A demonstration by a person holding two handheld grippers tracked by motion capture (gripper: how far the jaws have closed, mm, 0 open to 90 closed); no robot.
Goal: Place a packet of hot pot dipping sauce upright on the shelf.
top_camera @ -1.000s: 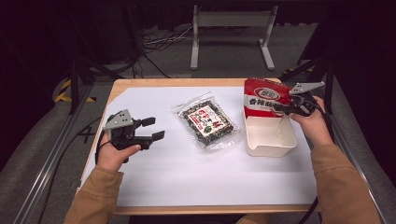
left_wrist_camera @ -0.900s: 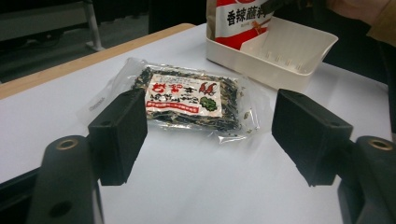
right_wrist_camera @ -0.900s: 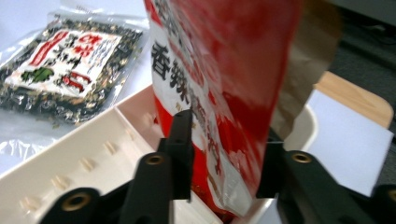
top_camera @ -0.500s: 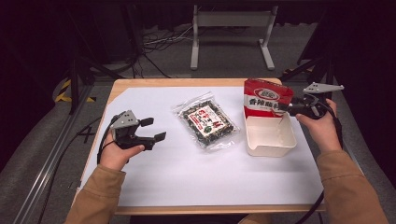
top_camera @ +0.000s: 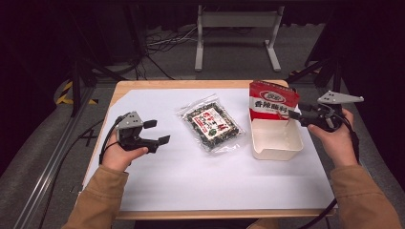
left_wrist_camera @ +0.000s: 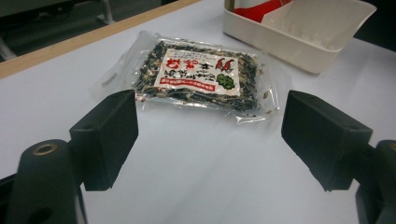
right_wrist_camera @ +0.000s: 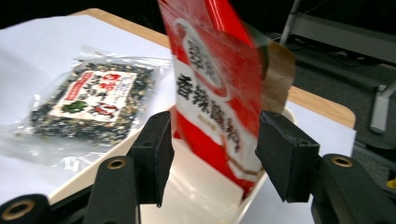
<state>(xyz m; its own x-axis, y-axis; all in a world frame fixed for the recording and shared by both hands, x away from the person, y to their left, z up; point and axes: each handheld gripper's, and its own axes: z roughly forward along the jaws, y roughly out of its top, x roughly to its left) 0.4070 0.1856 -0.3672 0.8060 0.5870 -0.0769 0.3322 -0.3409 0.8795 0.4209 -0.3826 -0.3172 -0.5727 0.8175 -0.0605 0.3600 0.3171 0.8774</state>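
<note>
The red pouch (top_camera: 272,101) in the white bin (top_camera: 277,145) looks light, crinkly, slippery – both hand-held grippers, right (top_camera: 292,114) and left (top_camera: 159,132), gape with nothing in them, having just widened – pinch its top seam.

Both forearms in tan-brown sleeves; left gripper (top_camera: 157,132) and right gripper (top_camera: 292,115) black-bodied, each topped by a grey three-cornered plate, with blocky matte-black jaws, brass-ringed screw holes at the jaw bases, and a black cable trailing from each.
</note>
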